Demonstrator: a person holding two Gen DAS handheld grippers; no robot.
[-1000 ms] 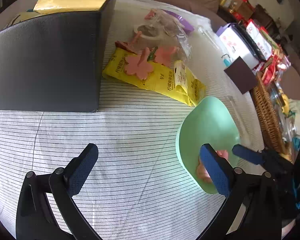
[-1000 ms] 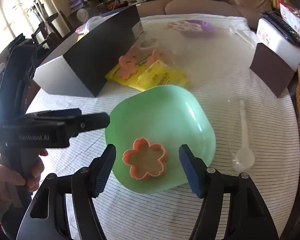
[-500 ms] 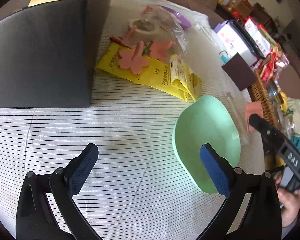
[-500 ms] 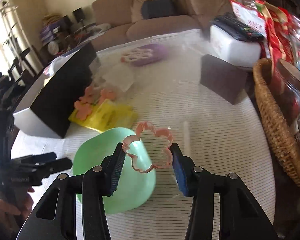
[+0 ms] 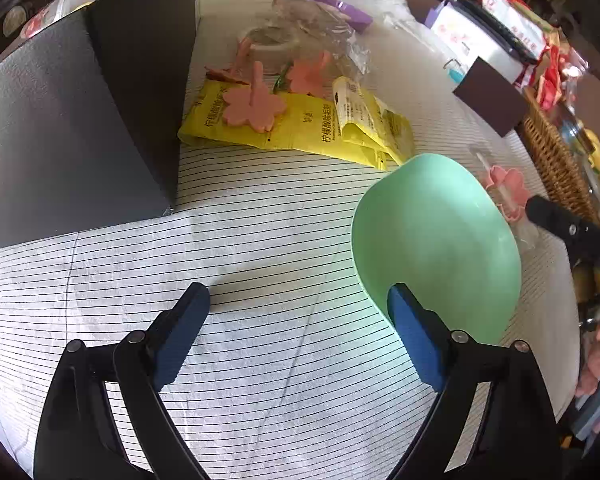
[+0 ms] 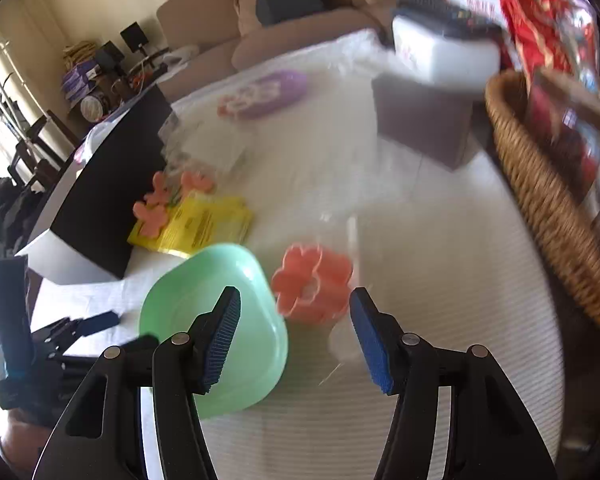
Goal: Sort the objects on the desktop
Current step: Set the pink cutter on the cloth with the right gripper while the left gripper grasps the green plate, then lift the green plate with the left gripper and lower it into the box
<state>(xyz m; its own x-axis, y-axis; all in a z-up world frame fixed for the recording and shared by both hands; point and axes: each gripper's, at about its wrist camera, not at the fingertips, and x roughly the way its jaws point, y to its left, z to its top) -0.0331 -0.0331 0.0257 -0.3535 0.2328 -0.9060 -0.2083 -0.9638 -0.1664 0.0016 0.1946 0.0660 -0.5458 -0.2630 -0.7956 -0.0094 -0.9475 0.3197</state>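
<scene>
At the far left of the left wrist view a black box [image 5: 72, 120] stands on the striped tablecloth [image 5: 260, 240], its dark side wall facing the middle of the table. Just beside it to the right lies a yellow packet [image 5: 300, 128] with a pink flower-shaped piece [image 5: 252, 106] resting on top, and a crumpled clear plastic bag [image 5: 320, 40] sits behind them. The left gripper [image 5: 298, 308] hovers low over the cloth with its blue-padded fingers spread wide and nothing between them; its right pad overlaps the near edge of the mint-green bowl [image 5: 432, 240], though whether they touch cannot be told. The bowl looks empty inside. Just right of the bowl, the pink flower cookie cutter [image 5: 506, 192] sits on the cloth beside a clear plastic spoon [image 5: 524, 232], with one black finger of the other tool reaching toward it. Further right a brown block [image 5: 492, 100] stands near a wicker basket [image 5: 556, 160]. In the blurred right wrist view, the right gripper [image 6: 296, 312] has its fingers spread apart, holding nothing; the flower cookie cutter [image 6: 312, 284] lies just ahead of the gap, free of both pads, right next to the green bowl [image 6: 208, 320] on its right side and outside it. The wicker basket [image 6: 548, 200] fills the right edge.
</scene>
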